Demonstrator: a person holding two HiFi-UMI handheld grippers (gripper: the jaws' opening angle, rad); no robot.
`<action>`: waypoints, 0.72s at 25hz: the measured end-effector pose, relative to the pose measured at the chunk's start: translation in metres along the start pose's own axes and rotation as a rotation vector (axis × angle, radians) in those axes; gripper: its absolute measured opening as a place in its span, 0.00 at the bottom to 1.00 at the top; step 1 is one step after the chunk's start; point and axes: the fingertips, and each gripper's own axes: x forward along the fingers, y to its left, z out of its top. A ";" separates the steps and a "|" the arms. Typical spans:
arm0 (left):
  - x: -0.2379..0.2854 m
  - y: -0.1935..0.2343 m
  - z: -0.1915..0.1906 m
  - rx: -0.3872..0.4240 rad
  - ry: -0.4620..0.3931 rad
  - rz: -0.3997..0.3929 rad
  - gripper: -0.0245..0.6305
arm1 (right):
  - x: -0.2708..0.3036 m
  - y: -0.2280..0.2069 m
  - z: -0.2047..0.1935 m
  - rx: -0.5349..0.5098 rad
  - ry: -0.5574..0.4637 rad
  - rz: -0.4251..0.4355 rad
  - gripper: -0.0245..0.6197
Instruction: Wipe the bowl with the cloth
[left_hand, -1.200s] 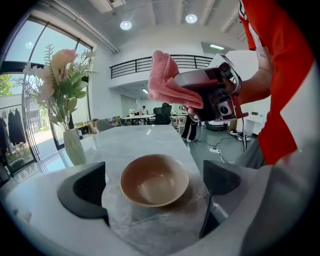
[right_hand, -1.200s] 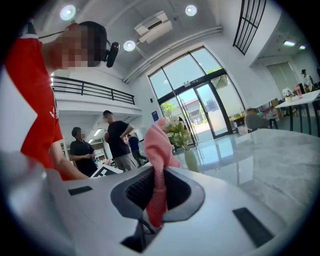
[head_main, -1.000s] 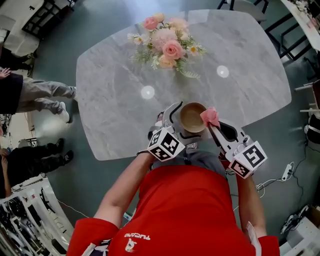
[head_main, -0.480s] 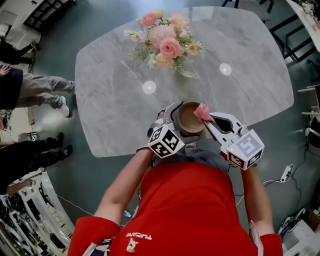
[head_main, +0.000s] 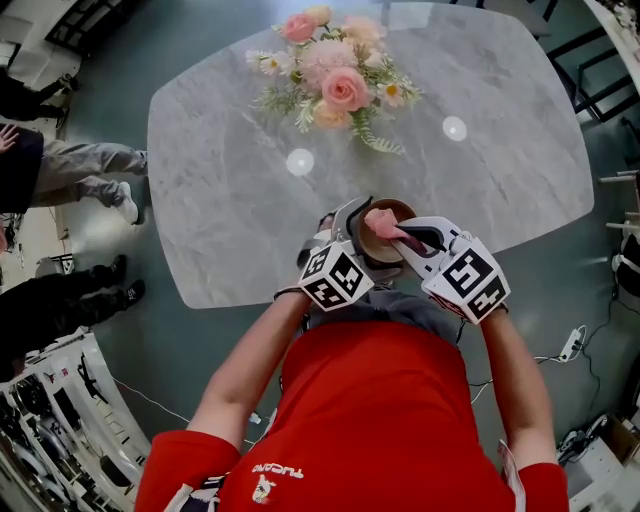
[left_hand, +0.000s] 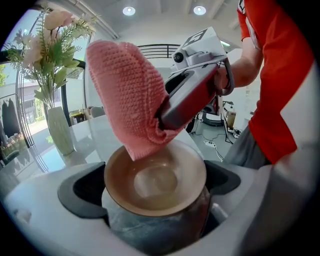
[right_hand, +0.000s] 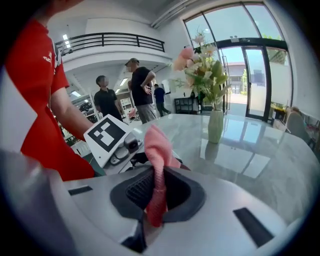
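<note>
Head view: left claw (head_main: 358, 240) is clamped on the bowl (head_main: 378, 250), held off the tabletop (head_main: 230, 200) at its near edge, close to the person's body. Right claw (head_main: 408, 236) comes in from the right, pinching the pink cloth (head_main: 384, 224), which sits over the bowl's mouth. Flowers (head_main: 335, 85) are well beyond both claws, out of the way. My read on the split: one claw fixes the bowl, the other works the cloth.

Left gripper view: jaws are closed on the bowl's outer wall, one on each side. The mouth faces up and back toward this claw's body, so the inside is open to the other claw. Bowl is round, so no real long axis; its centre line runs roughly along the jaws, tilted up. Cloth hangs from the right claw just above the far rim, lower corner touching the inner wall there. Bowl's floor is bare. Judging by that, the wipe is only at the rim.

Right gripper view: jaws are shut on the cloth, a folded strip standing out between them, long axis along the jaws, free end past the tips. Left claw's marker cube is just beyond, to the left. Vase (right_hand: 216, 125) and people (right_hand: 140, 90) are far behind. Can't clearly make out the bowl here.
</note>
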 end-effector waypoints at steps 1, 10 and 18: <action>0.001 0.000 0.000 -0.001 0.000 -0.001 0.93 | 0.004 0.001 -0.002 -0.006 0.019 0.009 0.07; 0.006 0.001 0.001 -0.006 0.002 0.000 0.93 | 0.027 0.010 -0.011 -0.056 0.153 0.065 0.07; 0.008 0.001 0.003 -0.001 0.006 -0.004 0.93 | 0.039 0.013 -0.017 -0.057 0.219 0.094 0.07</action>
